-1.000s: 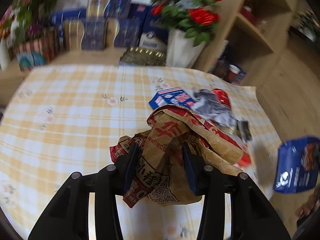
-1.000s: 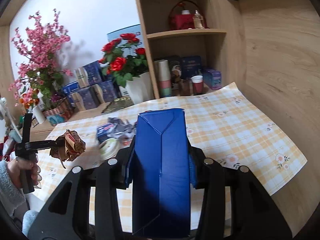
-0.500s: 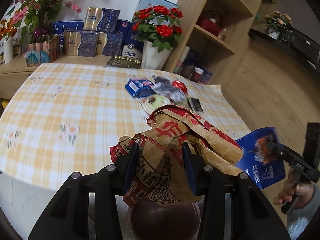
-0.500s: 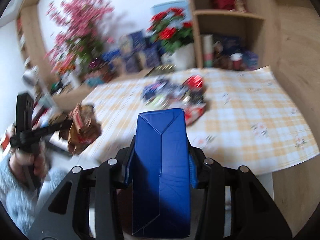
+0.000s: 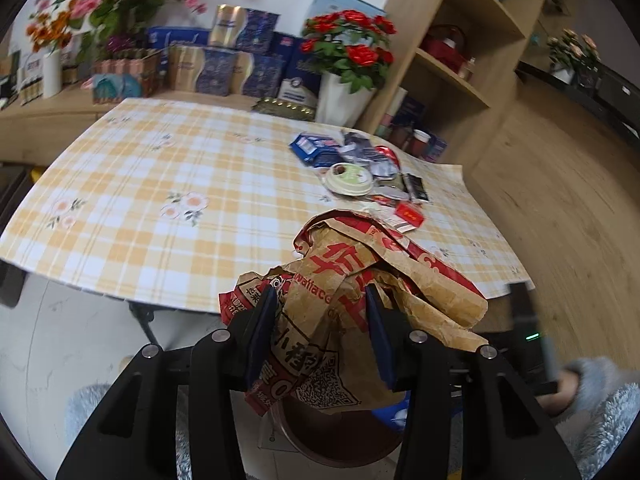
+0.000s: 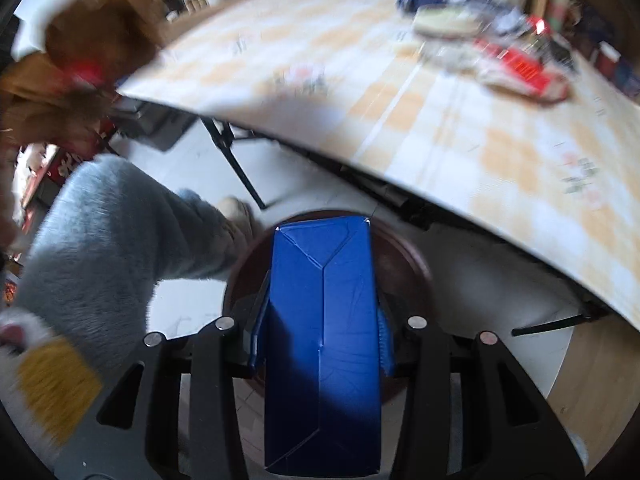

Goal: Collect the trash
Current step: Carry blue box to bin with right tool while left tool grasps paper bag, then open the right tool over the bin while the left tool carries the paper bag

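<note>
Left tool (image 5: 320, 326) holds crumpled paper bag (image 5: 360, 292) above bin (image 5: 340, 436), which stands on the floor before the surface (image 5: 160, 184) edge. Right tool (image 6: 322, 320) holds carton (image 6: 322, 344) over the same bin (image 6: 404, 264). Trash pile (image 5: 364, 172) lies on the surface's far right part. Flower vase (image 5: 340, 96) stands behind the surface, shelf unit (image 5: 452, 60) to its right.

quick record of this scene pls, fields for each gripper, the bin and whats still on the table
left gripper: shut on a crumpled paper bag, above the bin
right gripper: shut on a blue carton, pointing down over the bin
bin: dark round, on the floor beside the table
table: yellow checked cloth
left on table: blue packet, round lid, red packet, other wrappers
</note>
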Motion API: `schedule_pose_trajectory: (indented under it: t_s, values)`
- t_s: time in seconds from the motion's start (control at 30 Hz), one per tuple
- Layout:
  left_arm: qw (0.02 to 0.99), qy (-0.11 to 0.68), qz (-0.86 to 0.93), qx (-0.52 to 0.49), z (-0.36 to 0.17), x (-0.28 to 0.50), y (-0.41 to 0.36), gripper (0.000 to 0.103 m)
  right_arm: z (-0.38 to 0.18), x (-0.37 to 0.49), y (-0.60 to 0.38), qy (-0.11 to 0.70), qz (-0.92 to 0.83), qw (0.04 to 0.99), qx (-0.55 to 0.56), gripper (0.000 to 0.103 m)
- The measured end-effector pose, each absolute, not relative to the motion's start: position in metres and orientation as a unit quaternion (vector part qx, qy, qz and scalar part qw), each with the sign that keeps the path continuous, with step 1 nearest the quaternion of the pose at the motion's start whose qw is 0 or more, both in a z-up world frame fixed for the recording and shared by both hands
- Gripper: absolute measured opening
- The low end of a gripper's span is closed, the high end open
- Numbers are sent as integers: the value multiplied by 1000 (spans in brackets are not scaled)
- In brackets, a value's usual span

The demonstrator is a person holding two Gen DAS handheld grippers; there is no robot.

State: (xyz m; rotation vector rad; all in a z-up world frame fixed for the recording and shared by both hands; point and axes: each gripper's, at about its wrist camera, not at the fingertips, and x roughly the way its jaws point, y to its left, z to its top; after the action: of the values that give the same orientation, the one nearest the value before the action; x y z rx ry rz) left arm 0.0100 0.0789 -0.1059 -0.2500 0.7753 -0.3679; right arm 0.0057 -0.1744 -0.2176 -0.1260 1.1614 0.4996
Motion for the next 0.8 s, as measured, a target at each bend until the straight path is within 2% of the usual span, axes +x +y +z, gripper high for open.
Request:
schedule_pose_trajectory:
  t_s: [0.3,0.53,0.67,0.8]
  values:
    - [903,380,-162,-119,-115,7,89,44,-299,23,-164,612,170,772,-22,44]
    - [900,386,-164,-121,-121,10,87,44,-317,32,-193,651,107,751,10,46]
    - [899,387,-167,-118,-122,10,83,44,-319,35,-203,655,74,752,16,66]
    - [902,383,-173,-100,-121,7,79,44,-298,32,-210,636,75,766,45,79]
